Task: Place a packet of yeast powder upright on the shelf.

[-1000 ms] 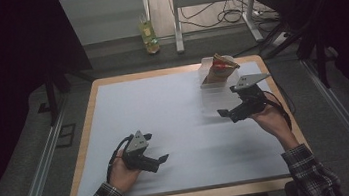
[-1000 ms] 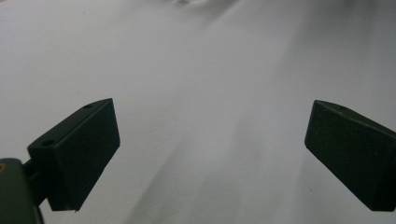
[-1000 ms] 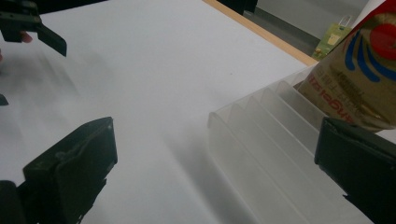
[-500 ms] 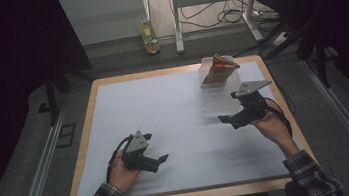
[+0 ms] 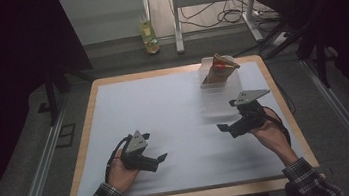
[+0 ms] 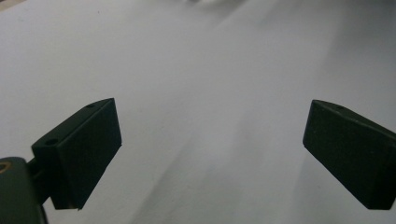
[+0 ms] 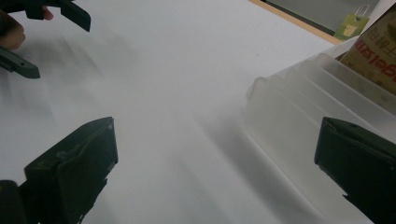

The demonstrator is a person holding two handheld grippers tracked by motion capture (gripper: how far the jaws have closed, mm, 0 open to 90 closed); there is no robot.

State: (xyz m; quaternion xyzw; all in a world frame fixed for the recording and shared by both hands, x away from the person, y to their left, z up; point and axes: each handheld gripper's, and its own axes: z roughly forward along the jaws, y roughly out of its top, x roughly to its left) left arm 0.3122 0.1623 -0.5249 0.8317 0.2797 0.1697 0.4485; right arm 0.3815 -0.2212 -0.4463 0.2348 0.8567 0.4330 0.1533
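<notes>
A clear plastic container (image 5: 213,80) stands at the back right of the white-covered table (image 5: 164,109), and a brown and red snack bag (image 5: 221,66) sticks up out of it. My right gripper (image 5: 227,115) hovers in front of the container, pointing left, open and empty. In the right gripper view its jaws (image 7: 215,168) stand wide apart, with the container (image 7: 299,93) and the snack bag (image 7: 373,51) at the right. My left gripper (image 5: 154,147) is low at the near left, open over bare sheet. In its own view the gripper (image 6: 210,154) holds nothing.
The wooden table rim (image 5: 267,86) runs close to the right of the container. A green bottle (image 5: 148,30) stands on the floor beyond the far edge, near a metal stand (image 5: 211,3). The other hand's gripper (image 7: 46,32) shows far off in the right gripper view.
My right gripper has drawn back from the container toward the near side and slightly left. The left gripper has stayed in place.
</notes>
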